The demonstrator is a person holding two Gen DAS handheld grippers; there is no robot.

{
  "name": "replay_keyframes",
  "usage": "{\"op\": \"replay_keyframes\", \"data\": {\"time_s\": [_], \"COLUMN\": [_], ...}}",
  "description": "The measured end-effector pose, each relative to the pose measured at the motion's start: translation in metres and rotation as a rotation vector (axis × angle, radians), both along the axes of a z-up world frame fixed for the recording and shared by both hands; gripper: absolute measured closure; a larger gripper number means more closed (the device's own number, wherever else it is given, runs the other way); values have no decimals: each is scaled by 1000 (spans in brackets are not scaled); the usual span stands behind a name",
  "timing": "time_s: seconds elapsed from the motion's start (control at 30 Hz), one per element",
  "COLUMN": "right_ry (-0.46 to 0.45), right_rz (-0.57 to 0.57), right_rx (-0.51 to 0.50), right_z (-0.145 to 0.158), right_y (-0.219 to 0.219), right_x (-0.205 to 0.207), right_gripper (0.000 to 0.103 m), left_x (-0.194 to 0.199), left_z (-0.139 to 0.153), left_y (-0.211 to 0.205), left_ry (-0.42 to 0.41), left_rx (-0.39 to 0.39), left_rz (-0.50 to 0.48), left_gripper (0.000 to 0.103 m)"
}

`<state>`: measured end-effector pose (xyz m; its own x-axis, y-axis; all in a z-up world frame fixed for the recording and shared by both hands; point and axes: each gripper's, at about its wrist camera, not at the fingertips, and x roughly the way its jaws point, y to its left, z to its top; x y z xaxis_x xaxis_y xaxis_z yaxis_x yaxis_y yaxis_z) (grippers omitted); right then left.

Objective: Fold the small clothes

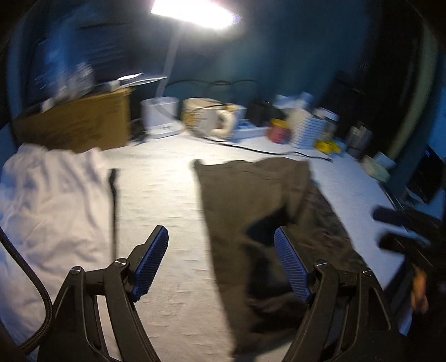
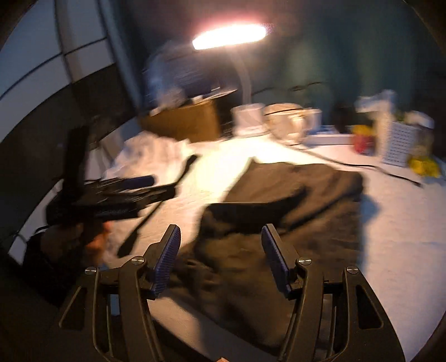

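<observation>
white table (image 1: 167, 200) under dark garment (image 1: 251, 200); both grippers' jaws spread, holding nothing.

Dim room; lamp (image 1: 195, 11) glare overhead; motion blur; fisheye edges dark.

Both wrist views downward, shared dark garment (image 1: 251, 211)

The dark garment (image 1: 259, 200) is matt, soft cloth, creased. Left of it lies a white cloth (image 1: 53, 200), smooth and faintly wrinkled. Both rest on a pale table cover (image 1: 164, 195) with a fine woven texture. Behind the white cloth stands a brown cardboard box (image 1: 83, 122), dull. The gripper pads (image 1: 152, 261) are blue ribbed rubber on matt black plastic with shiny metal screws.
</observation>
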<state>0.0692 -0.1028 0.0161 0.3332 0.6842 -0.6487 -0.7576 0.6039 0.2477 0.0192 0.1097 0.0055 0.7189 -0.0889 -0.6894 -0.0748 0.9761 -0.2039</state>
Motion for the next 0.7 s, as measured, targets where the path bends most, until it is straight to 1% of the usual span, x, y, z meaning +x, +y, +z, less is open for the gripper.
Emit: {"op": "replay_keyframes", "data": {"time_s": [0.03,0.1,0.13,0.2,0.23,0.27,0.3,0.33,0.37,0.4,0.47,0.5,0.57,0.7], "right_ry": [-6,5,15,42,60,79,97,109,118,123,144,156,169,158], "right_rz": [-36,-130,-165,-223,-242,-258,-270,-280,-292,-298,-310,-309,-292,-235], "right_rx": [-8,-48,-67,-88,-88,-85,-83,-87,-94,-98,-104,-103,-104,-100], "right_z": [-3,-16,-22,-39,-47,-54,-61,-69,-76,-82,-93,-98,-104,-107], "right_y": [-12,-36,-46,-67,-77,-85,-94,-99,-105,-106,-114,-114,-113,-108], "right_x": [5,18,24,33,35,37,38,40,41,40,37,35,30,15], "right_gripper": [39,39,39,39,39,39,39,39,39,39,39,39,39,39], "left_x": [1,5,6,13,16,21,26,29,32,33,30,26,18,-3], "left_z": [1,-2,-6,-20,-28,-38,-47,-55,-63,-66,-66,-62,-54,-43], "left_y": [-10,-36,-47,-71,-80,-86,-90,-92,-92,-90,-87,-84,-79,-69], "left_ry": [-1,6,15,52,75,109,142,173,206,225,223,212,200,194], "left_rx": [-7,-32,-31,-16,-16,-12,-10,-20,-49,-72,-97,-105,-107,-85], "left_rz": [-29,-133,-170,-247,-272,-286,-292,-297,-298,-289,-277,-267,-238,-208], "left_gripper": [25,25,25,25,25,28,42,50,68,84,95,97,98,98]}}
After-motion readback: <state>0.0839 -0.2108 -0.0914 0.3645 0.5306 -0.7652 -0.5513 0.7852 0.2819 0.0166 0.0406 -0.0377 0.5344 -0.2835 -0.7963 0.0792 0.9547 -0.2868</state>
